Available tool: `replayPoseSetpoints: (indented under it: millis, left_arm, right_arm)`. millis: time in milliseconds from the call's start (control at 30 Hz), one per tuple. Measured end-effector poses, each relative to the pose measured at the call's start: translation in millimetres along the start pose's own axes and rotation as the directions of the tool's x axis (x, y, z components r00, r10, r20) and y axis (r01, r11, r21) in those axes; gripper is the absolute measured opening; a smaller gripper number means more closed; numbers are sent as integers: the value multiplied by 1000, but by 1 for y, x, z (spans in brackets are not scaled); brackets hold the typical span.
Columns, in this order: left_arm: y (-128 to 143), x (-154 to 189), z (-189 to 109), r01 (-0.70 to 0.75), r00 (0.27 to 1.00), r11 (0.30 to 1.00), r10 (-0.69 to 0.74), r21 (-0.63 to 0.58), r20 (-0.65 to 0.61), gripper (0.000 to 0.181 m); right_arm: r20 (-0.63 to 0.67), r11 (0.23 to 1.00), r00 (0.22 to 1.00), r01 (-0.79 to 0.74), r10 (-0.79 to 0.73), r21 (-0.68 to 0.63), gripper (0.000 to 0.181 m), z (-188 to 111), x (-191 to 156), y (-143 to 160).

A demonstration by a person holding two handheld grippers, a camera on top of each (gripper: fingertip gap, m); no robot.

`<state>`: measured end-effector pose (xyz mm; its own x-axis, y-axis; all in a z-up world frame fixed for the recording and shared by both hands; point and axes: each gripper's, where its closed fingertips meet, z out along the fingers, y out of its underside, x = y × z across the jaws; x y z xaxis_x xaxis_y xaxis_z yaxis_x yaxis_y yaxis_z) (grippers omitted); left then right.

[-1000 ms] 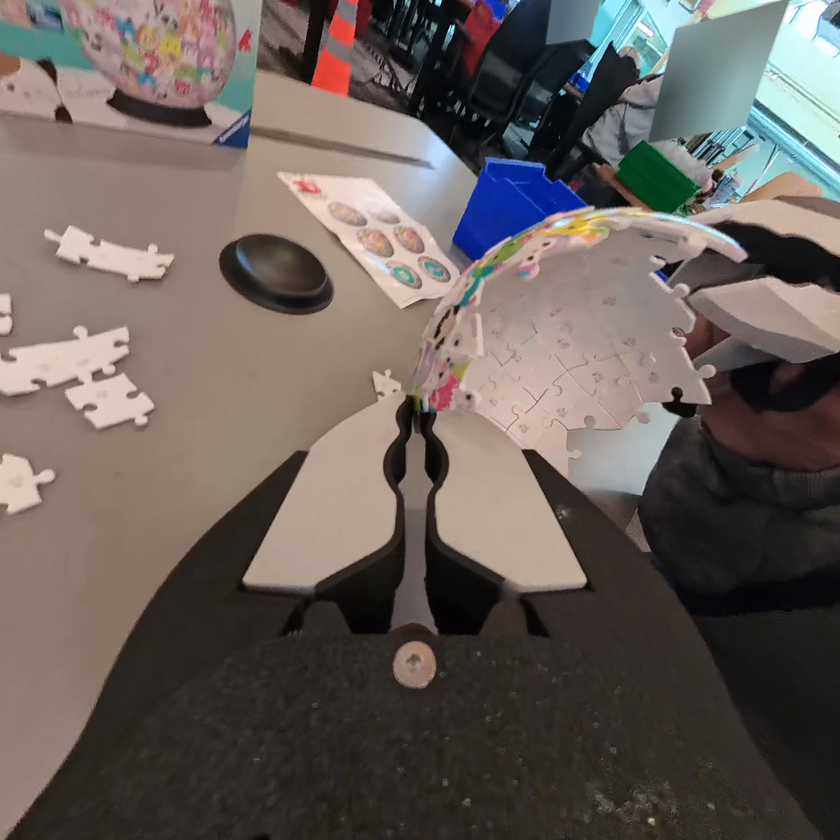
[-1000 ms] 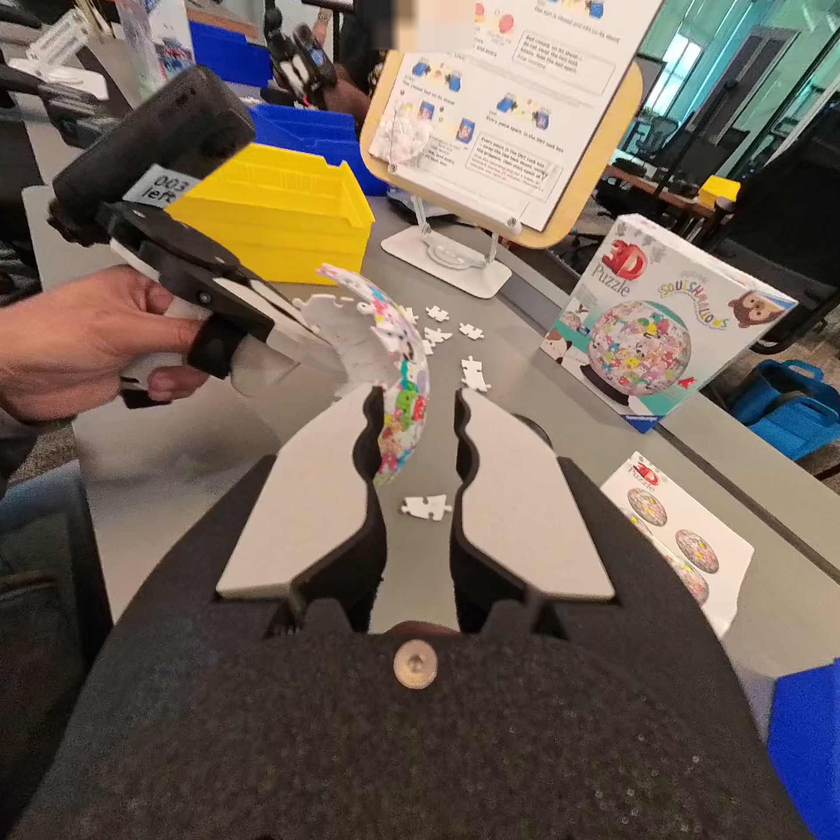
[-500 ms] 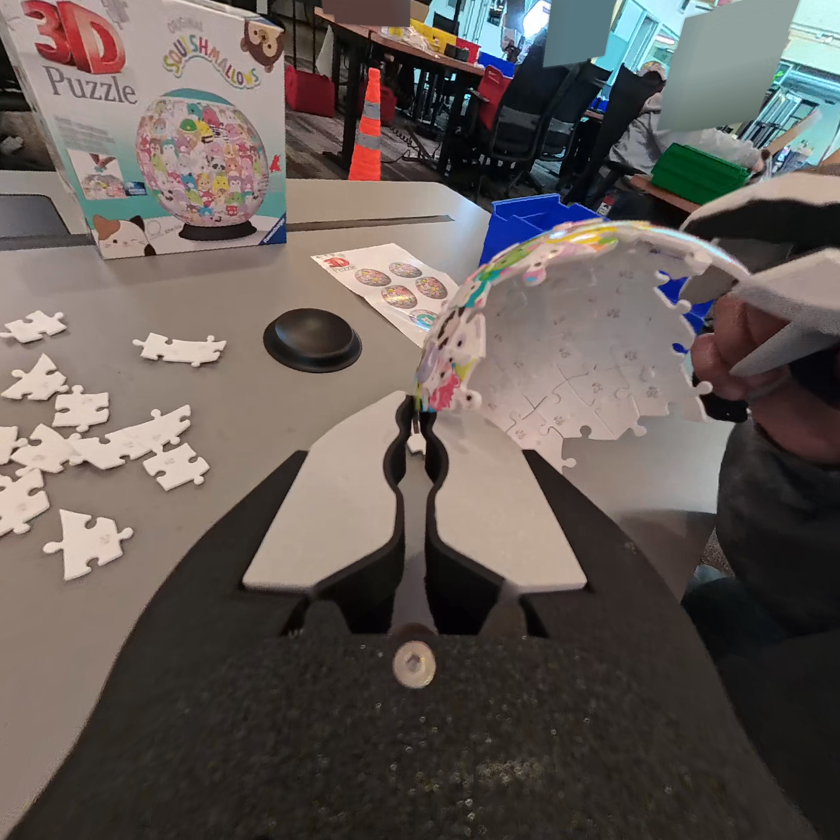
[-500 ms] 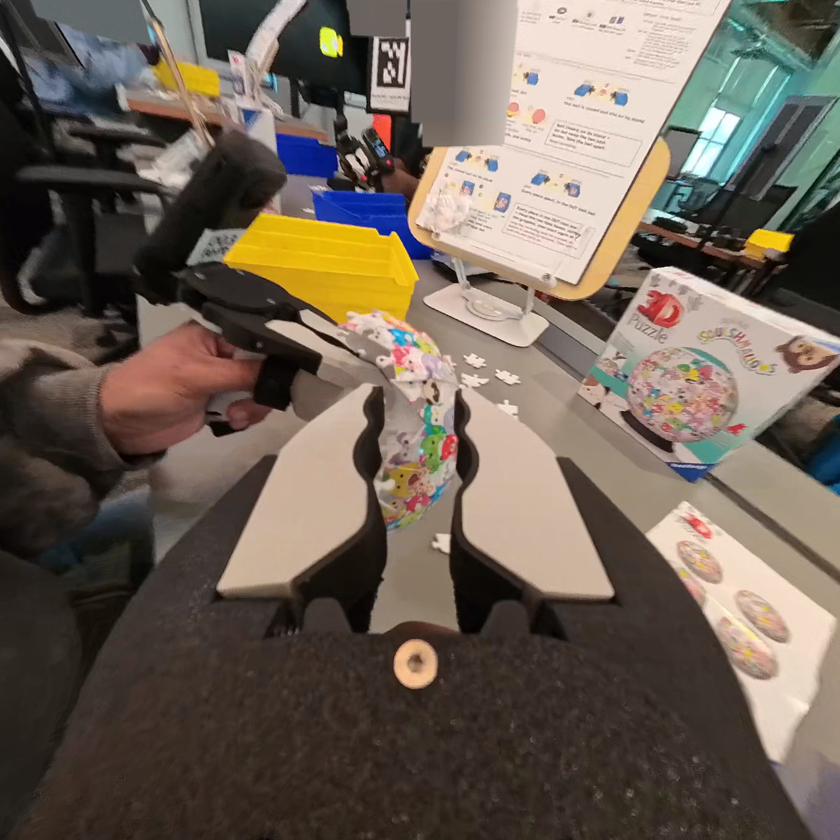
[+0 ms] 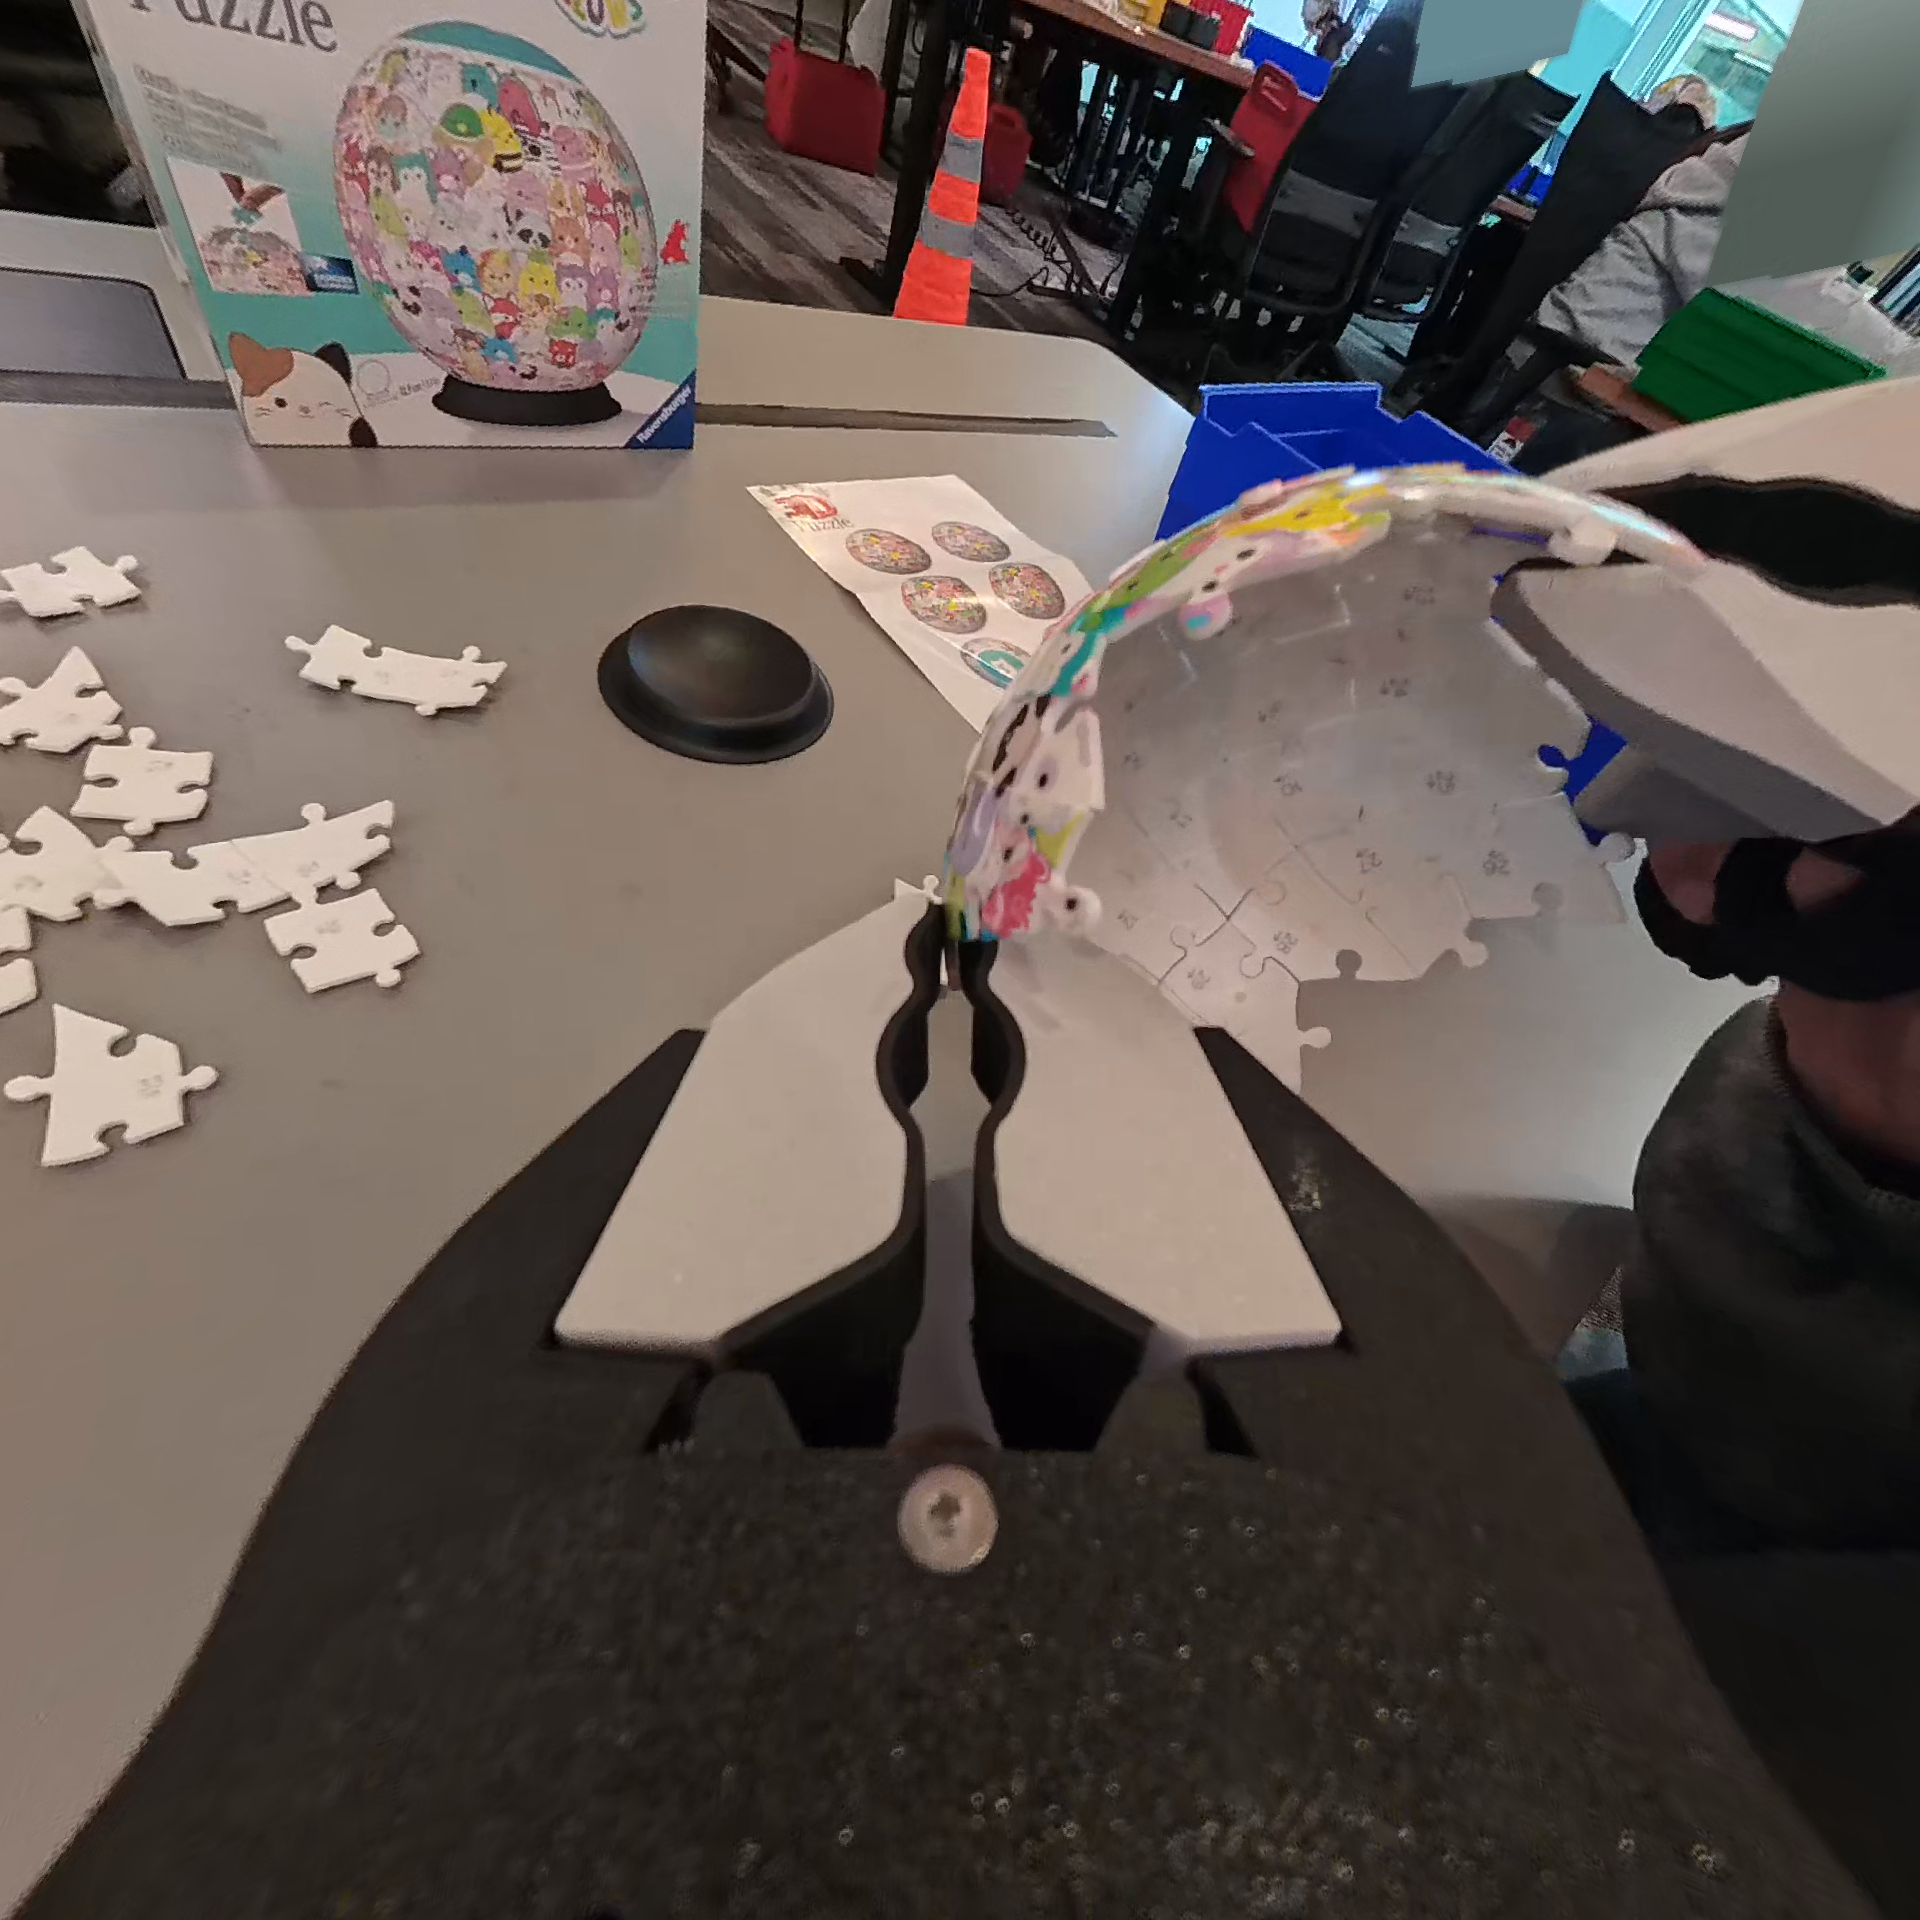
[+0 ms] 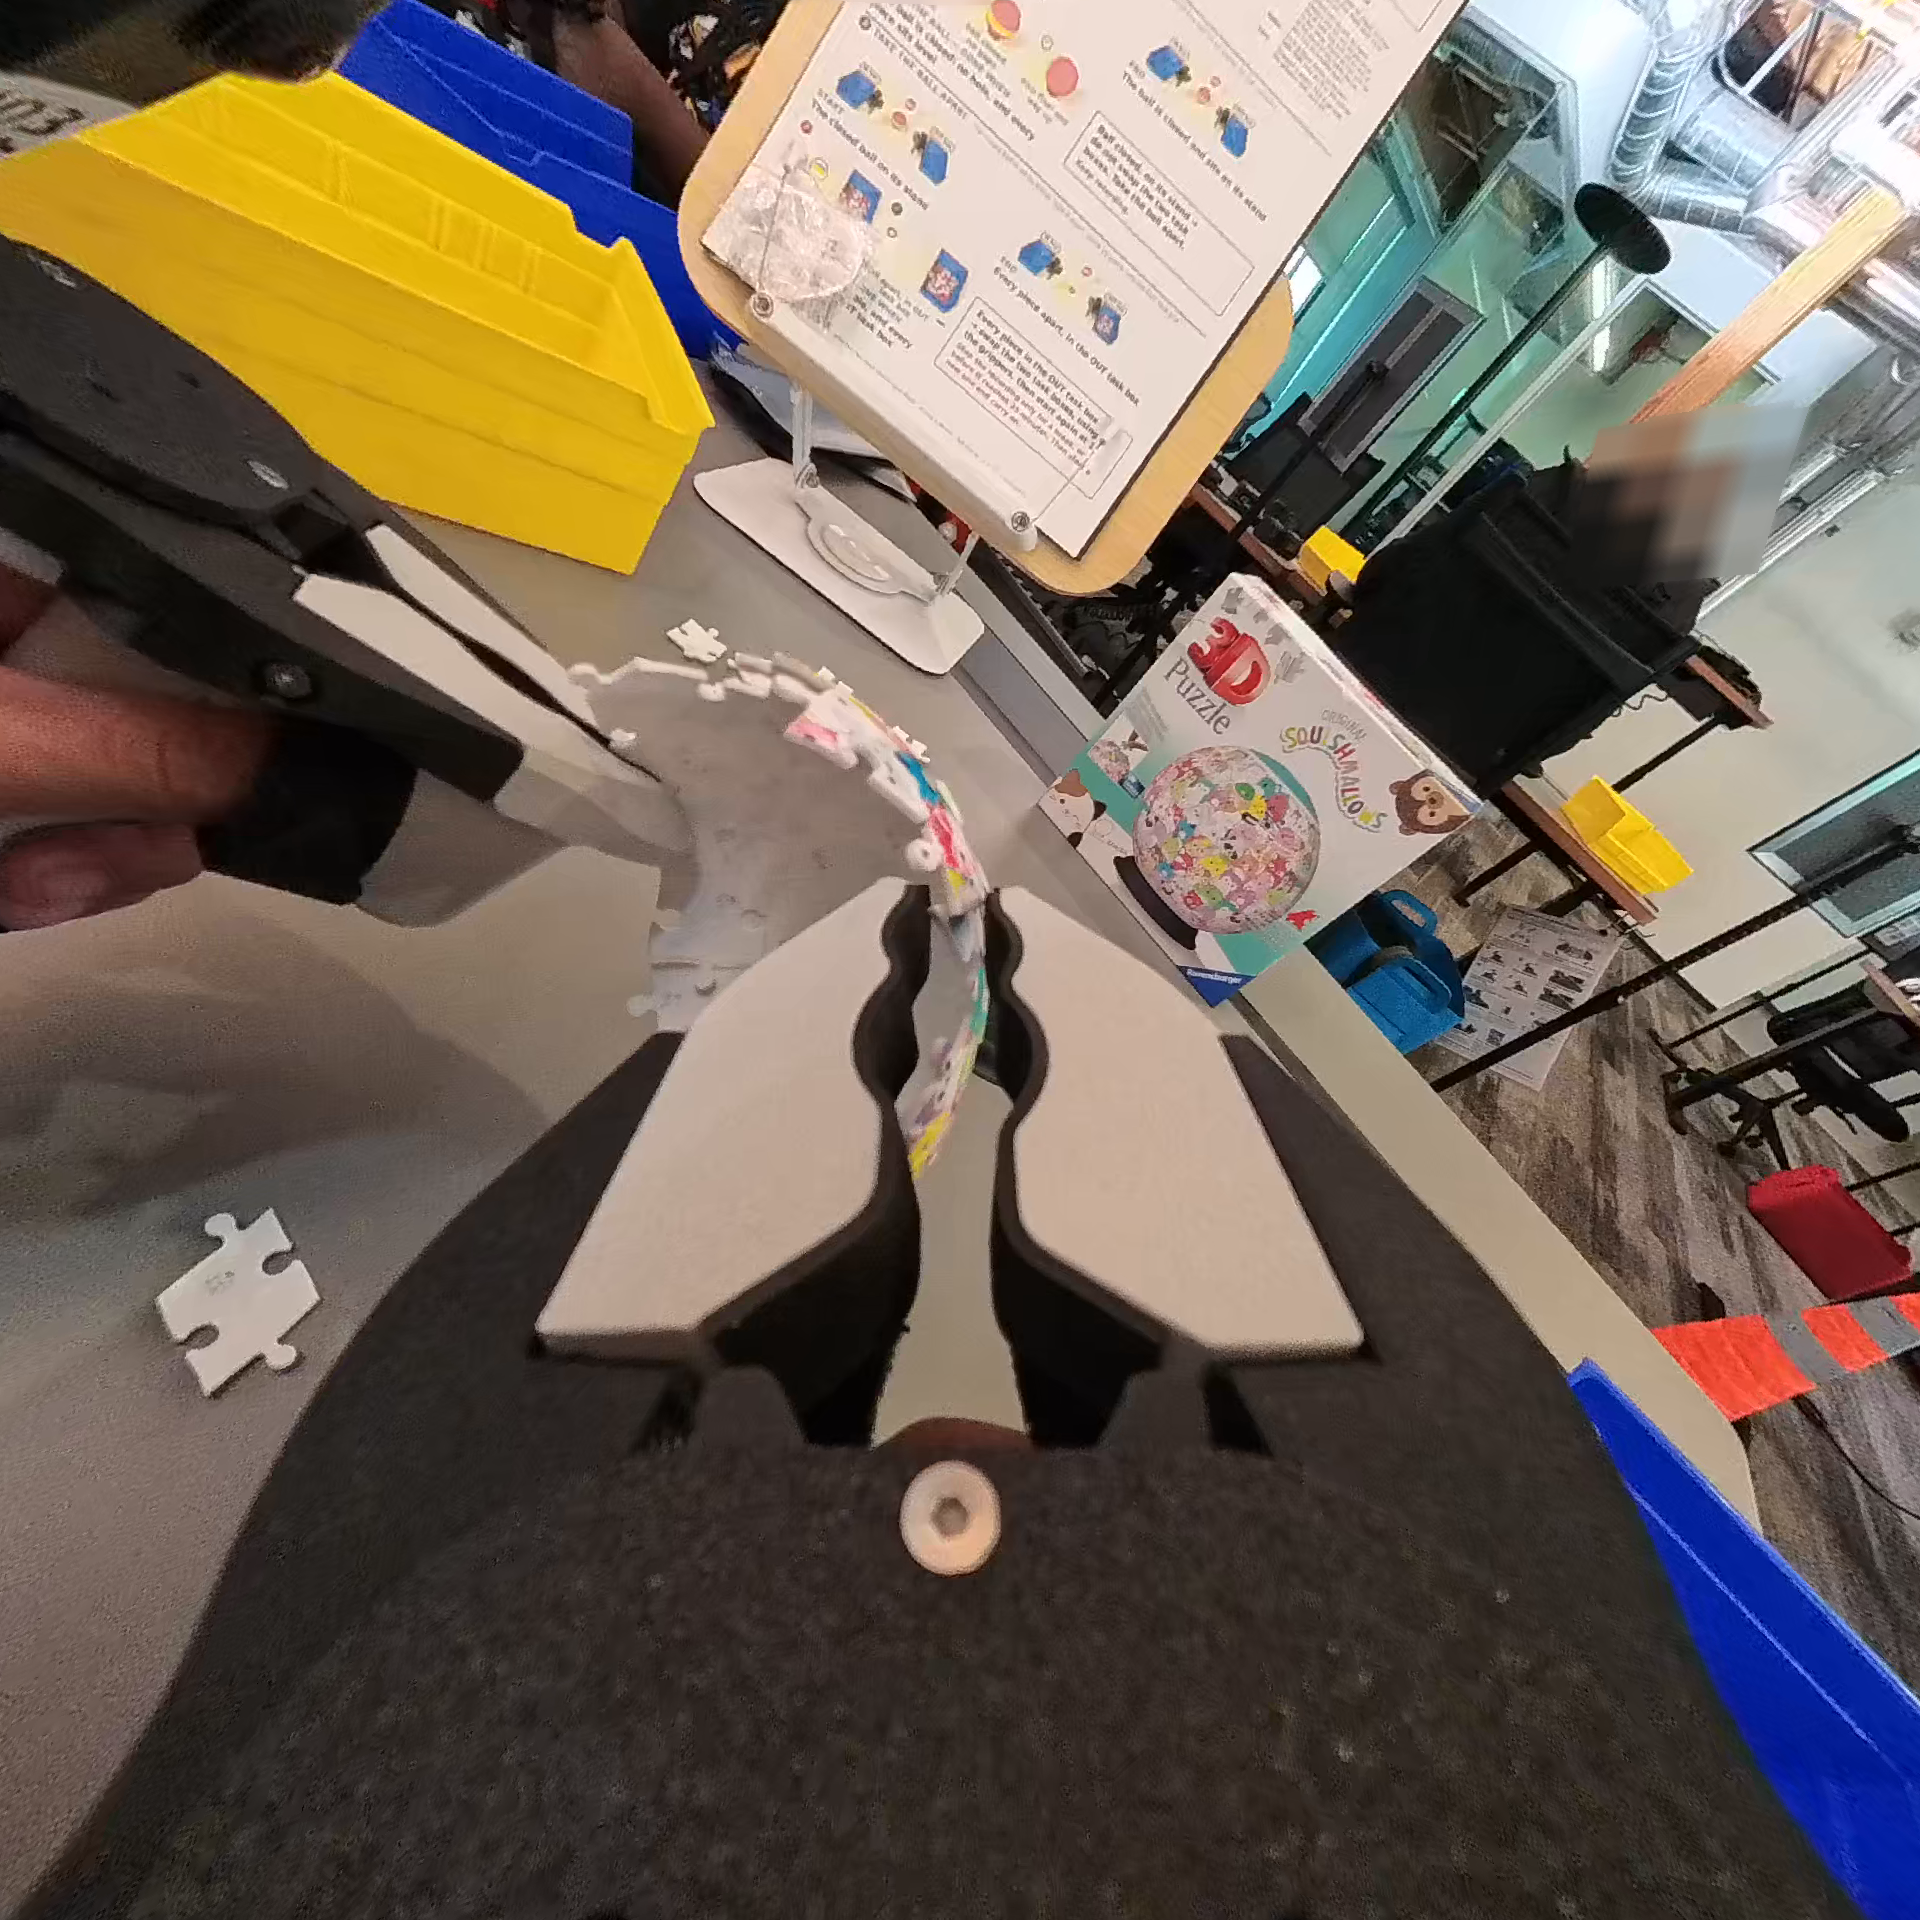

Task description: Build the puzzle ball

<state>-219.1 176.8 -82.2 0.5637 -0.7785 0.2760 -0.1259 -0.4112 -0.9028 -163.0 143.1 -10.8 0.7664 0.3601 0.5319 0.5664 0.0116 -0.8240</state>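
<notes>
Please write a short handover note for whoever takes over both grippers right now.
Left gripper: shut on the rim of the half-built ball, held in the air above the table.
Right gripper: shut on the opposite edge of the same shell.
Done: roughly half the ball is joined, coloured side out.
Left: many loose pieces lie white side up on the table, one more under the right gripper. The black stand sits empty near the box and the leaflet.
</notes>
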Motion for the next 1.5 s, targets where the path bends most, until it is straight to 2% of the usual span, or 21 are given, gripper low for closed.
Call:
replayPoseSetpoints:
  millis: [1500]
  left_arm:
    - [9, 15, 7, -64, 997, 998, 63, 16, 42, 2]
  right_arm:
    - [-113, 997, 993, 37, -45, -71, 4, -1, 16, 16]
